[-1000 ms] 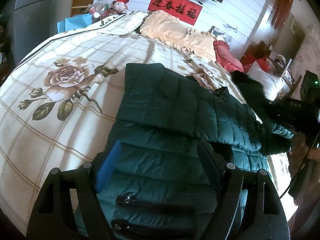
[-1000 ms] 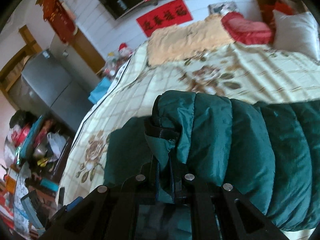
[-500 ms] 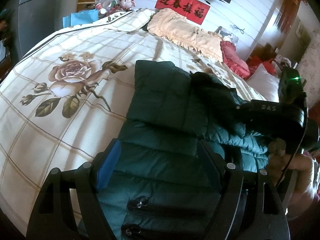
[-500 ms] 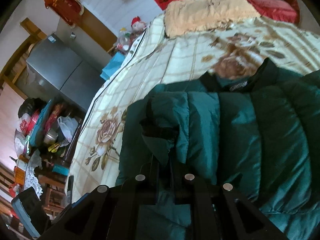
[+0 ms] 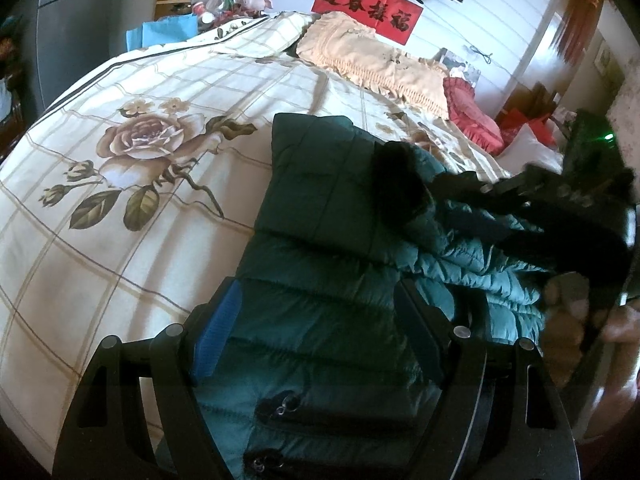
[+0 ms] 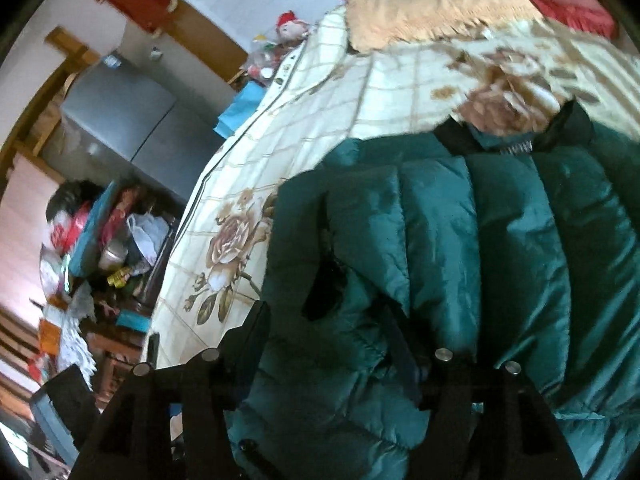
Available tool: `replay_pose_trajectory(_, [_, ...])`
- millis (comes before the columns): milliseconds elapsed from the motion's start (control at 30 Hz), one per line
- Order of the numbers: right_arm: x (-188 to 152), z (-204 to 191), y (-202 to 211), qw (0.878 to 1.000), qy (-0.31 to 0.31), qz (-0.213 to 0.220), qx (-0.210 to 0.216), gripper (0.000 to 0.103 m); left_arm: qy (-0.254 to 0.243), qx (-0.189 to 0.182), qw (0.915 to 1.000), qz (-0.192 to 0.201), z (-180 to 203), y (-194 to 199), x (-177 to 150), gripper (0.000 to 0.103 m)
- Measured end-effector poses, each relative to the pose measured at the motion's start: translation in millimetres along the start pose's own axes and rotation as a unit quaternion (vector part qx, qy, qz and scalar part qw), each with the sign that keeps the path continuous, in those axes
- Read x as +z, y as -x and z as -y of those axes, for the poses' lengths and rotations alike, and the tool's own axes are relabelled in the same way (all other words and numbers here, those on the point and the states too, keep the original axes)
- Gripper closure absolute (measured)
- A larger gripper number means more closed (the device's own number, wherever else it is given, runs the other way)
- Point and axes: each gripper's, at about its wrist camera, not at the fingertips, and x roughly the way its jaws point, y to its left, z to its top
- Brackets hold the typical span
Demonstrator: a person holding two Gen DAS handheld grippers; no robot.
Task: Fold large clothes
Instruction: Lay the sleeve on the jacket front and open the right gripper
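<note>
A dark green quilted puffer jacket point(image 5: 320, 216) lies on the floral bedspread point(image 5: 132, 184), one sleeve folded across its body. My left gripper point(image 5: 316, 316) is open, its fingers spread over the jacket's lower part near two zip pockets. My right gripper point(image 6: 332, 320) is open just above the jacket point(image 6: 480, 240), its sleeve cuff lying loose between the fingers. The right gripper also shows in the left wrist view point(image 5: 532, 208) at the jacket's right side. The black collar point(image 6: 568, 120) lies at the far end.
A beige fringed pillow point(image 5: 372, 60) and a red cushion point(image 5: 472, 116) lie at the head of the bed. A grey fridge point(image 6: 128, 120) and a cluttered table point(image 6: 100, 240) stand left of the bed. A red banner point(image 5: 368, 12) hangs on the wall.
My right gripper carried the sleeve across the jacket to the left, lowered it, and opened, letting the cuff go. My left gripper stayed open over the hem.
</note>
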Motion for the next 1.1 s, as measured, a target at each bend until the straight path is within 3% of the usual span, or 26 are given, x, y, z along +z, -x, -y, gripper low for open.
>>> replay_pose_trajectory(267, [2.5,1.1,64.3,0.999,0.001,0.046,0.013,0.047,0.007,-0.014,0.9999,0.004,1.1,5.4,6.6,0.024])
replay_pose_trajectory(400, [-4.3,19.0,103.3,0.997,0.008,0.068,-0.032,0.041,0.023,-0.049,0.9985,0.007,5.6,4.8,20.5,0.024])
replay_pose_trajectory(533, [-12.9,44.7,135.0,0.995,-0.002,0.080,-0.063,0.038,0.016,-0.074,0.9970,-0.019,25.2,-13.0,37.2,0.024])
replay_pose_trajectory(667, [-21.4,68.9,162.3,0.991,-0.010,0.090,-0.098,0.038,0.011,-0.077,0.9968,-0.022,48.7,-33.8,51.8,0.024])
replay_pose_trajectory(867, [-34.3,102.1,202.3,0.986,-0.035,0.110,-0.117,0.037,0.012,-0.049,0.9970,-0.058,73.3,-75.4,61.8,0.024])
replay_pose_trajectory(1000, [-42.8,115.9,218.3,0.984,-0.048,0.118,-0.126,0.035,0.014,-0.045,0.9975,-0.052,79.7,-85.7,57.8,0.024])
replay_pose_trajectory(1067, [-46.1,122.8,222.5,0.983,-0.054,0.118,-0.130,0.035,0.009,-0.045,0.9979,-0.047,83.1,-85.6,57.0,0.034])
replay_pose_trajectory(1100, [-47.3,125.6,223.3,0.983,-0.058,0.119,-0.131,0.034,0.002,-0.042,0.9980,-0.047,84.6,-85.9,58.0,0.056])
